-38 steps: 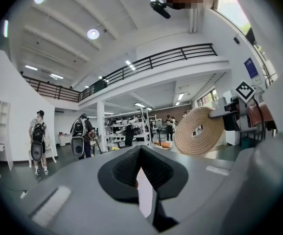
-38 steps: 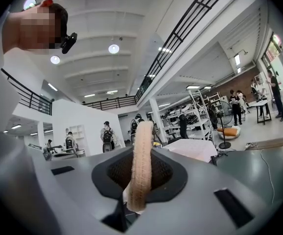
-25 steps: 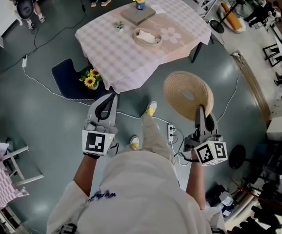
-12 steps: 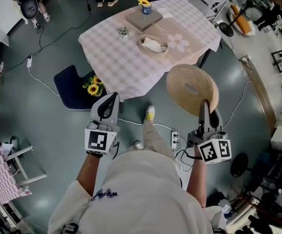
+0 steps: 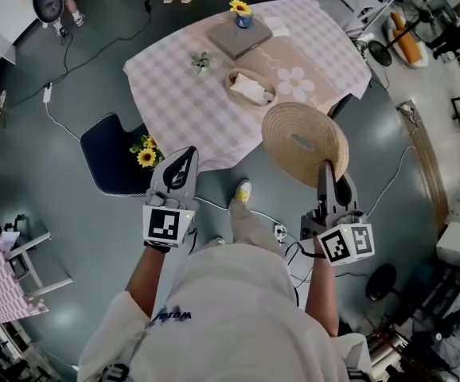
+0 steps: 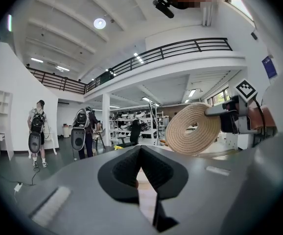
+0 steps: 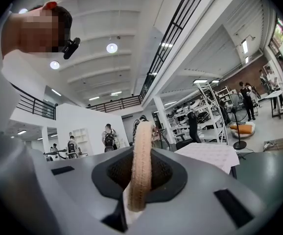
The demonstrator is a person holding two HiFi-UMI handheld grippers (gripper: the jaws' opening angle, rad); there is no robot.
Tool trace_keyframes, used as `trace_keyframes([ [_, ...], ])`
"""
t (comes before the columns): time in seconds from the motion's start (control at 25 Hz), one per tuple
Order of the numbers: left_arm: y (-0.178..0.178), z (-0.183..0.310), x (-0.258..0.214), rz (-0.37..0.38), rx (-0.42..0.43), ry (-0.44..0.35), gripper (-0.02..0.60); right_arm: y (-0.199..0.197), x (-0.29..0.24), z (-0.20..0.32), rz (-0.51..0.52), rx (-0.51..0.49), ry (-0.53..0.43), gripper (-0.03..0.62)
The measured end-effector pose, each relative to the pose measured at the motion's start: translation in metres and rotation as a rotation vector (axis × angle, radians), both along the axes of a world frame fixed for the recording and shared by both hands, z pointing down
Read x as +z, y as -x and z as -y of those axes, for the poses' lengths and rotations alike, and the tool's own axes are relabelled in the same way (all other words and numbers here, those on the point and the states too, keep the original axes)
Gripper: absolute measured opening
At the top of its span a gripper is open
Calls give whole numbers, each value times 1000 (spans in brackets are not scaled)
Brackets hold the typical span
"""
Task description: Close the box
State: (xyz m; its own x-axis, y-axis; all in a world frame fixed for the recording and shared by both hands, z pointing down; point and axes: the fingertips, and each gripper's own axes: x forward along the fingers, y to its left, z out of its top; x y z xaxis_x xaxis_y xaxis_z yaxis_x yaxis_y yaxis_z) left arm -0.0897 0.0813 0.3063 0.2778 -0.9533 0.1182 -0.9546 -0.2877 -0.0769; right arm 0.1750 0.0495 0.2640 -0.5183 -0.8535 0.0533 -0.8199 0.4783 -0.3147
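The woven lid (image 5: 304, 142) in my dark grey right fingers (image 5: 324, 183) is pale straw-tan, coiled in rings. The bench (image 5: 182, 94) wears a pink-and-white checked cloth, and a tan mat (image 5: 282, 58) on it has a white daisy print. Yellow sunflowers (image 5: 146, 156) show against a navy seat (image 5: 107, 153).

I counted two tools, the left tool (image 5: 184, 153) and the right tool (image 5: 326, 168). There was one surface (image 5: 174, 106), and on it stood one basket (image 5: 250, 88), one grey book (image 5: 239, 38), one pot of yellow flowers (image 5: 243, 14), one small sprig (image 5: 202, 60) and one flower-shaped mat (image 5: 296, 83). There was one round woven lid (image 5: 304, 143). On the floor sat one blue seat (image 5: 107, 146) and one bunch of sunflowers (image 5: 145, 153).
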Motion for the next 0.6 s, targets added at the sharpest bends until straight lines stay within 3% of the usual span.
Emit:
trace_keyframes([
  [0.36, -16, 89, 22, -18, 5, 49, 0, 12, 4, 95, 37, -45, 16, 44],
  [0.6, -20, 122, 28, -16, -11, 79, 0, 16, 8, 133, 63, -89, 36, 44],
])
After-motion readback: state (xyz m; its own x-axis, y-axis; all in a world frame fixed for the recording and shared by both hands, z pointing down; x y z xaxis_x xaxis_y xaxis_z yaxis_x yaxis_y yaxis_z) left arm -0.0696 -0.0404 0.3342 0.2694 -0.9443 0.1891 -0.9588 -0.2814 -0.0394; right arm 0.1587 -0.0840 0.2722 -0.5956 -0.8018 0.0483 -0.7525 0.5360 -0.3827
